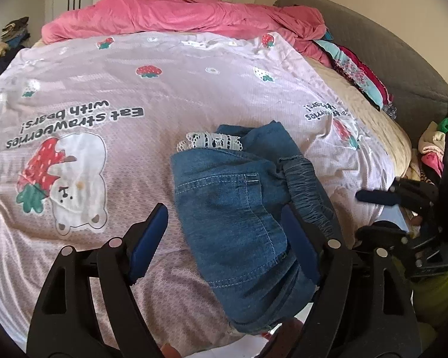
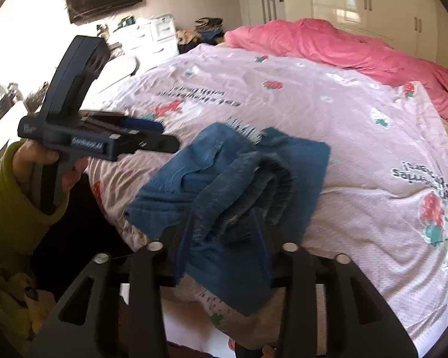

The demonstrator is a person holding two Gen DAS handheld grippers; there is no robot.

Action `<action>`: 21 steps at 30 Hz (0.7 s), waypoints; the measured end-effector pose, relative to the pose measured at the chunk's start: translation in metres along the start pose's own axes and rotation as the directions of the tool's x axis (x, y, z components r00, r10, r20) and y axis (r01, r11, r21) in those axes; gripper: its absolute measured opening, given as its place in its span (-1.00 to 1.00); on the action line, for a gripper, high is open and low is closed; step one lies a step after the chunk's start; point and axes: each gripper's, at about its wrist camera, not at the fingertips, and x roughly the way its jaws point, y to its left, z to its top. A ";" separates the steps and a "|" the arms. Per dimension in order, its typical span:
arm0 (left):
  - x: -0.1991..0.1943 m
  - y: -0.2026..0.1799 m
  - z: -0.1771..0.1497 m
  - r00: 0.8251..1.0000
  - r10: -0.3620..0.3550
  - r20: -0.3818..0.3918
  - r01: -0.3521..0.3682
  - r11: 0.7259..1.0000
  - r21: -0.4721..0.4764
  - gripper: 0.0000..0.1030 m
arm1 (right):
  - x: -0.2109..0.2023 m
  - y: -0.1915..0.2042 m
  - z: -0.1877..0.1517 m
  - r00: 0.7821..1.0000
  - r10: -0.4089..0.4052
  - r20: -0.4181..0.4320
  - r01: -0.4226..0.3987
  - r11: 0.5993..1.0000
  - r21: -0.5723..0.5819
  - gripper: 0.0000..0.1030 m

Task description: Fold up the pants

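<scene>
Folded denim pants point(image 1: 242, 208) lie on the bedspread point(image 1: 104, 95) between both grippers' open, unpressing fingers point(image 1: 147, 238).

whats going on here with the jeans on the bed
A person holding a gripper in each hand is folding a pair of denim pants on a strawberry-print bedspread. The pants lie in a folded bundle near the bed's edge. The left gripper stands open over them; the right gripper has bunched denim between its jaws.
</scene>
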 end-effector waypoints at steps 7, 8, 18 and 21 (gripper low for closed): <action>-0.006 -0.005 0.000 1.000 0.019 0.018 -0.020 1.000 0.011 0.52 | -0.010 -0.012 0.004 0.998 -0.052 0.043 0.050 0.998 0.046 0.02; -0.006 -0.006 0.000 1.000 0.020 0.019 -0.020 1.000 0.011 0.53 | -0.011 -0.013 0.004 0.997 -0.060 0.046 0.057 0.997 0.052 0.03; 0.002 -0.003 -0.003 0.999 0.054 0.004 -0.054 0.999 0.003 0.64 | -0.007 -0.032 0.000 0.988 -0.151 0.024 0.147 0.982 0.122 0.28; 0.007 -0.003 -0.005 0.998 0.059 -0.005 -0.059 0.998 0.000 0.74 | -0.002 -0.038 -0.002 0.985 -0.174 0.005 0.171 0.975 0.140 0.28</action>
